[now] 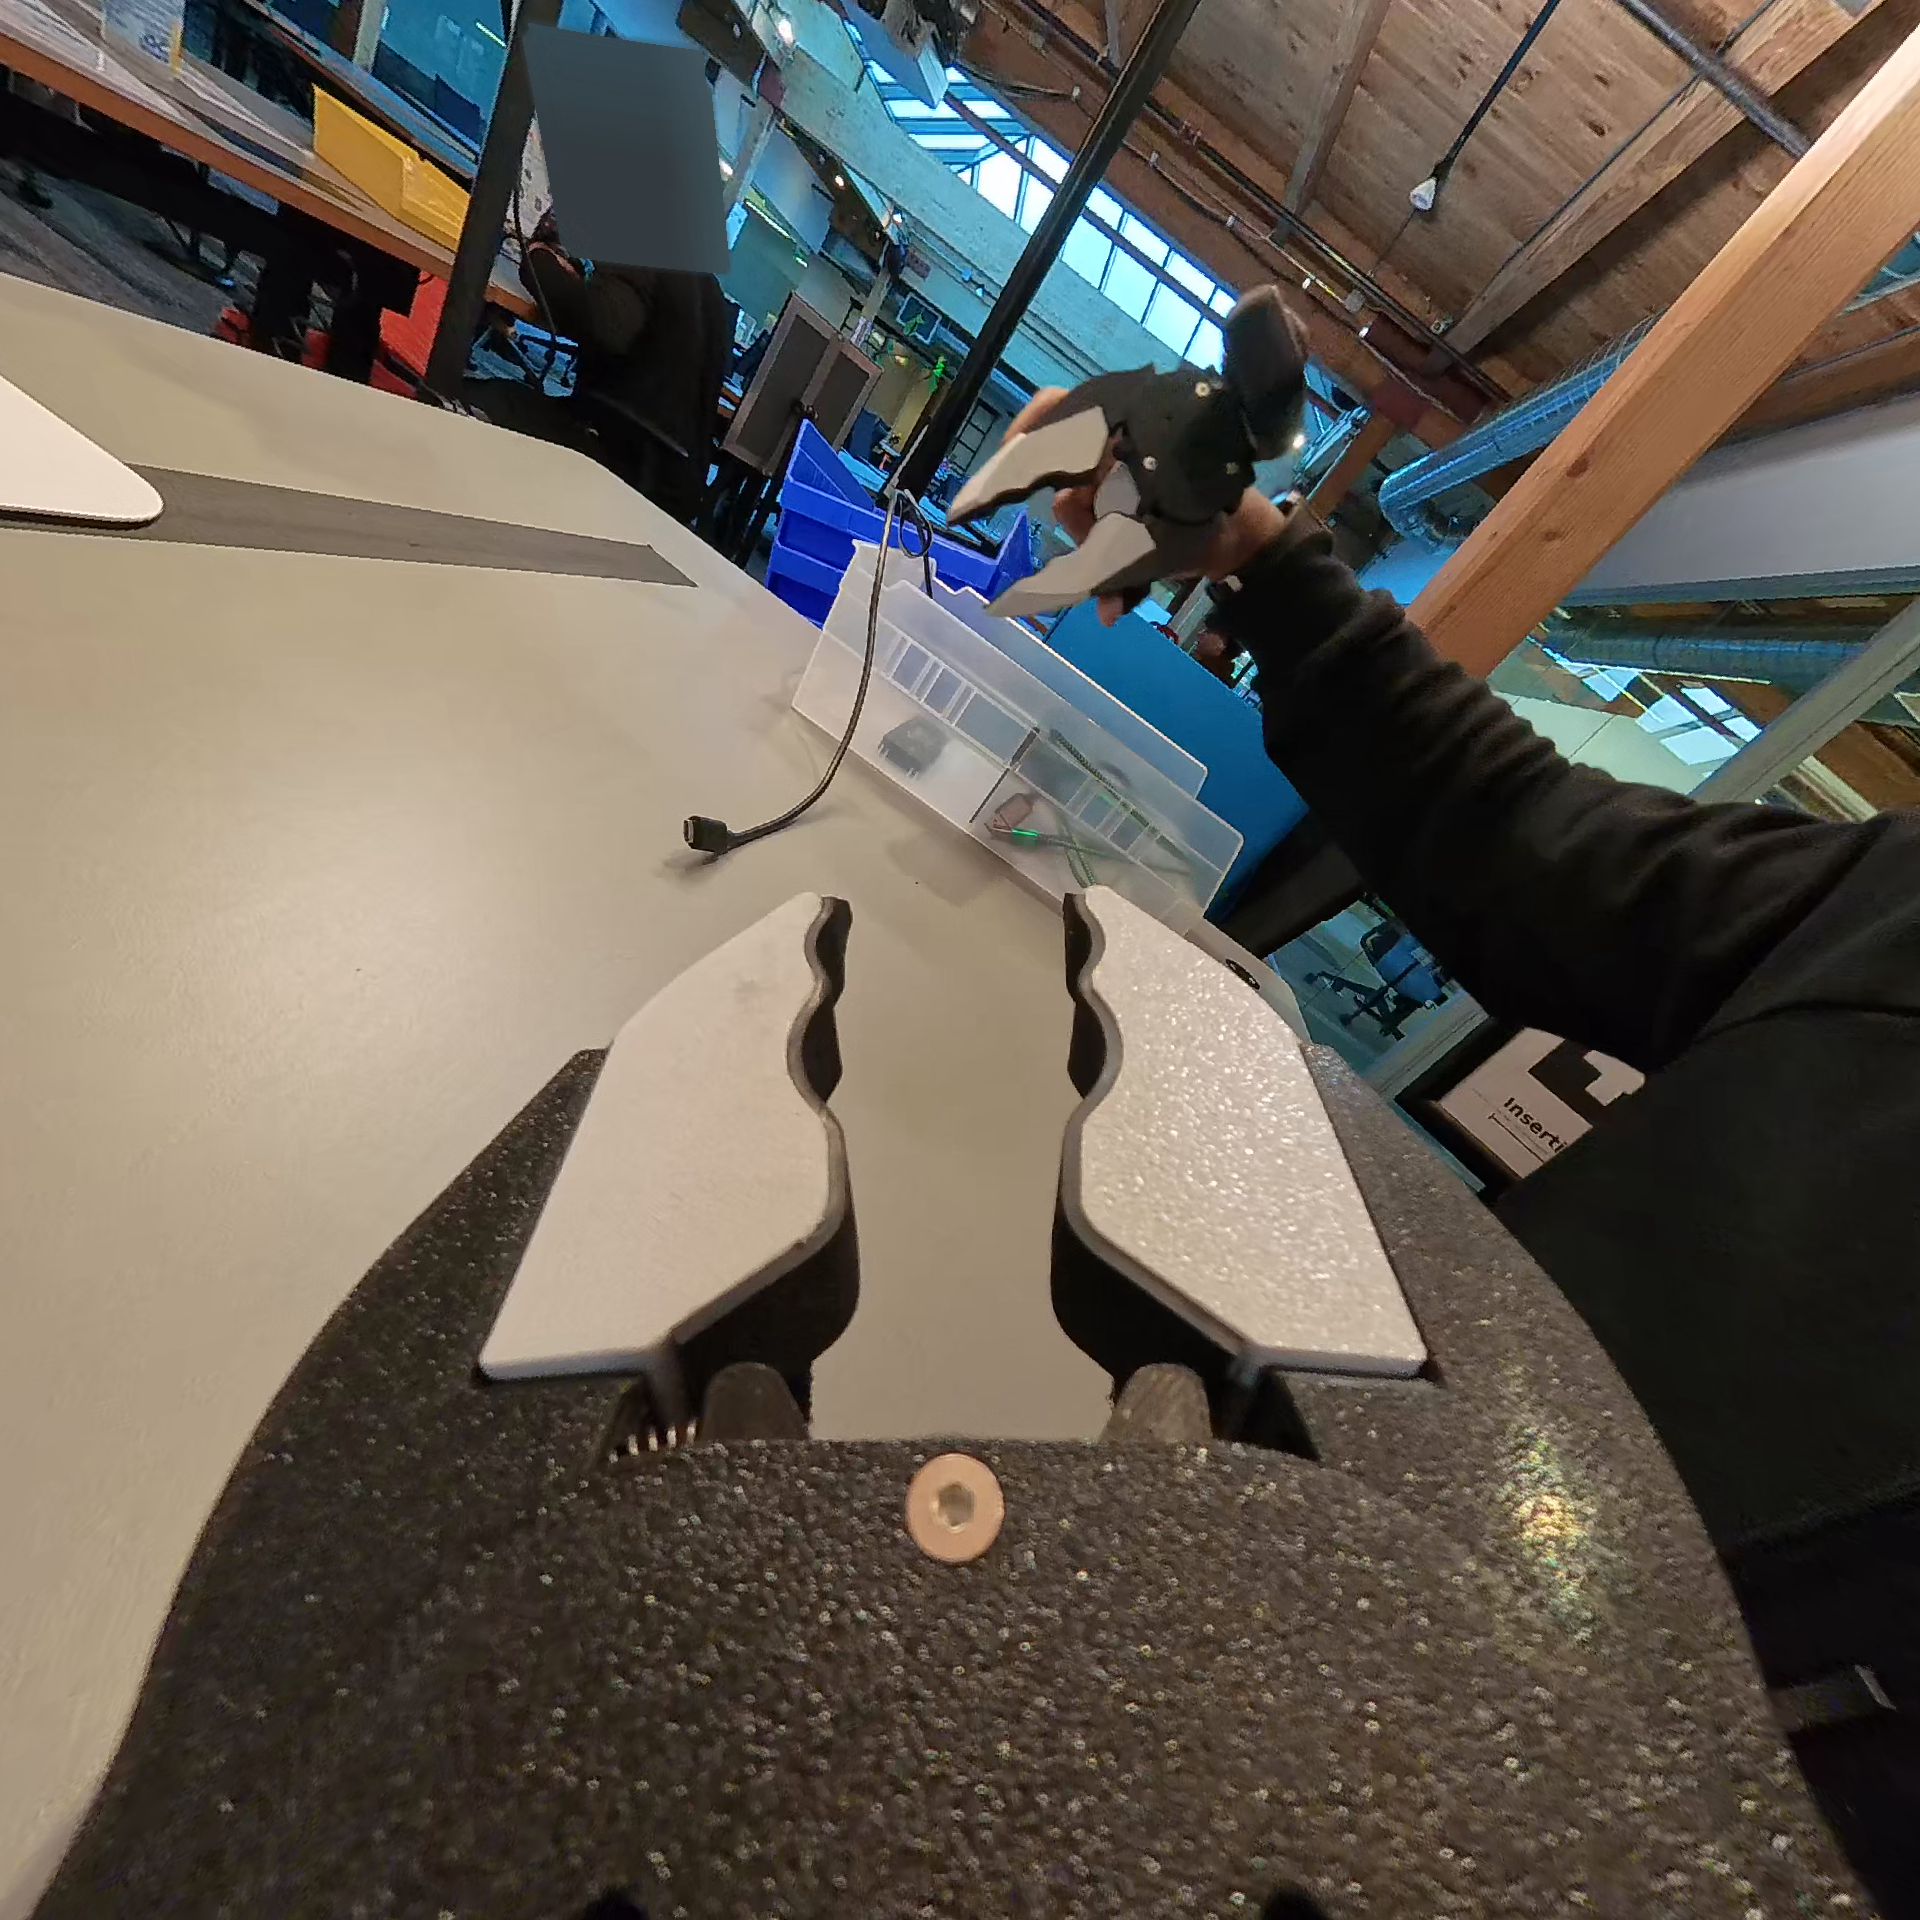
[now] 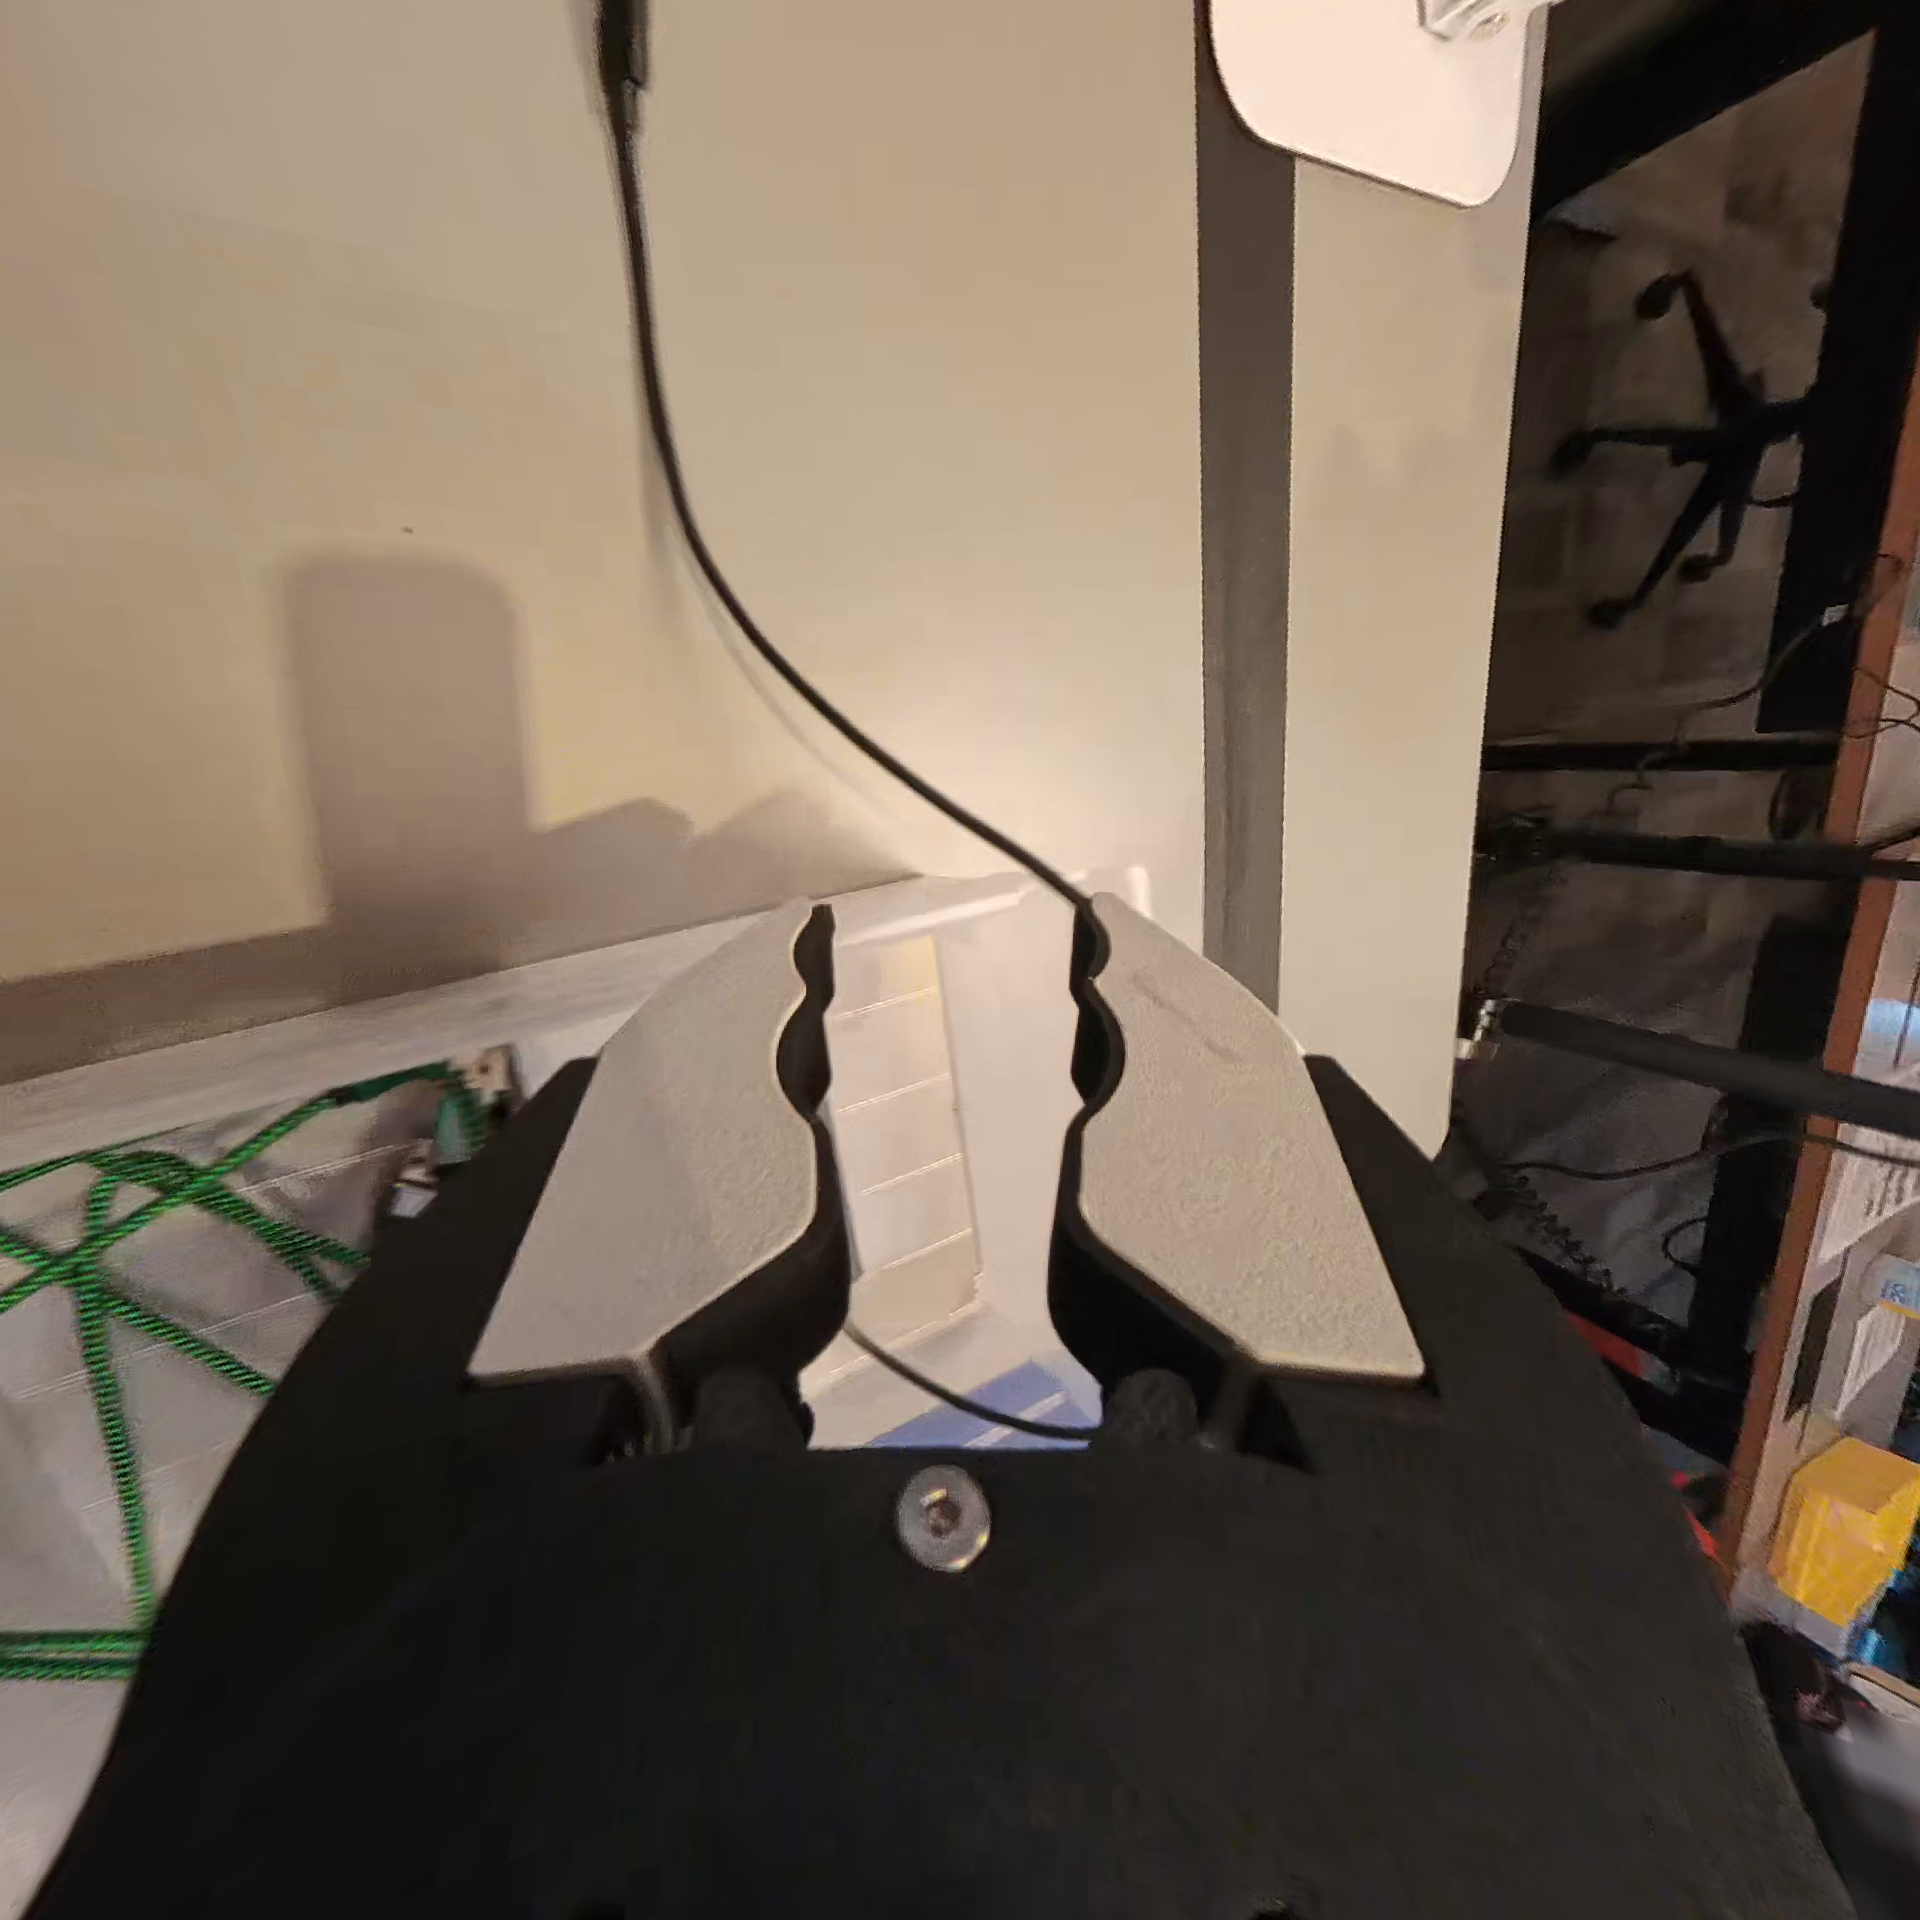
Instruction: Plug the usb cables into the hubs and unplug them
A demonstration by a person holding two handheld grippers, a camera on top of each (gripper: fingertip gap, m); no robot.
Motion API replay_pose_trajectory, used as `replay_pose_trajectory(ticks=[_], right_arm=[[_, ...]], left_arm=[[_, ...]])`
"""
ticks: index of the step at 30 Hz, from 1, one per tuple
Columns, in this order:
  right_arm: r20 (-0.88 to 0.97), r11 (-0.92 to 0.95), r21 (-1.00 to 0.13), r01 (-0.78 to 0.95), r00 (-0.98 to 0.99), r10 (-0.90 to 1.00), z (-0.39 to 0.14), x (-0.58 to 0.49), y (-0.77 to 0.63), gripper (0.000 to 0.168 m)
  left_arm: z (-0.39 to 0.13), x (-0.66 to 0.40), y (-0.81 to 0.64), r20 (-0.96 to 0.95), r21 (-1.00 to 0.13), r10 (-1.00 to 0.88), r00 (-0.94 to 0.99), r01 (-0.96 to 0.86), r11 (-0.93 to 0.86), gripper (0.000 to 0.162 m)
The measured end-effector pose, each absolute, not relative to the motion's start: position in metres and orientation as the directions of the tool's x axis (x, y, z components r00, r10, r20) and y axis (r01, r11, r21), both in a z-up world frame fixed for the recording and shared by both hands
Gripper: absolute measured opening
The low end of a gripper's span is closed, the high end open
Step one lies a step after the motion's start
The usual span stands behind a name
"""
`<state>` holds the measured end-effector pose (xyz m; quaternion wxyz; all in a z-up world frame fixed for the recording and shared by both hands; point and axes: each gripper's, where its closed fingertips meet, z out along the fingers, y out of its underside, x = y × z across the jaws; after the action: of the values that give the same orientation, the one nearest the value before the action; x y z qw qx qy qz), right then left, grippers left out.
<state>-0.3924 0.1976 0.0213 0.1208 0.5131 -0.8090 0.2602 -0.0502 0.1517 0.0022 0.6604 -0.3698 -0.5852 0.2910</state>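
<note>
Cable [image 1: 831, 748] lies on table [image 1: 312, 831], well beyond left claw [image 1: 951, 904].

A white sign [image 1: 1512, 1117] is showing at the right edge of the left wrist view, bearing black print and a bold black mark, partly hidden by a dark sleeve [image 1: 1558, 831]. In the right wrist view, printed papers [image 2: 1881, 1226] are hanging far right, too blurred to read.
</note>
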Motion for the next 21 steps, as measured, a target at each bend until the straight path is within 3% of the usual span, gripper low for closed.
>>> replay_pose_trajectory(ticks=[3, 6, 13, 15, 16, 21], right_arm=[[0.467, 0.357, -0.189, -0.915, -0.403, -0.787, 0.013, -0.410, 0.175, 0.041], [0.473, 0.365, -0.101, -0.925, -0.368, -0.801, 0.017, -0.429, 0.163, 0.024], [0.457, 0.396, 0.087, -0.914, -0.317, -0.831, 0.004, -0.461, 0.160, 0.028], [0.481, 0.387, 0.139, -0.911, -0.280, -0.831, -0.001, -0.466, 0.158, 0.021], [0.495, 0.383, 0.139, -0.913, -0.271, -0.826, 0.001, -0.466, 0.157, 0.010], [0.545, 0.397, 0.076, -0.915, -0.296, -0.785, 0.025, -0.472, 0.166, 0.006]], left_arm=[[0.001, -0.049, 0.151, 0.555, -0.831, 0.820, 0.140, 0.052, 0.553, 0.041], [0.001, -0.049, 0.150, 0.557, -0.830, 0.819, 0.138, 0.054, 0.555, 0.041], [-0.001, -0.052, 0.153, 0.569, -0.822, 0.808, 0.154, 0.076, 0.564, 0.041], [-0.001, -0.052, 0.152, 0.568, -0.822, 0.808, 0.153, 0.073, 0.564, 0.041], [0.000, -0.052, 0.152, 0.570, -0.821, 0.808, 0.152, 0.070, 0.566, 0.041], [-0.001, -0.051, 0.150, 0.580, -0.814, 0.800, 0.152, 0.067, 0.577, 0.041]])
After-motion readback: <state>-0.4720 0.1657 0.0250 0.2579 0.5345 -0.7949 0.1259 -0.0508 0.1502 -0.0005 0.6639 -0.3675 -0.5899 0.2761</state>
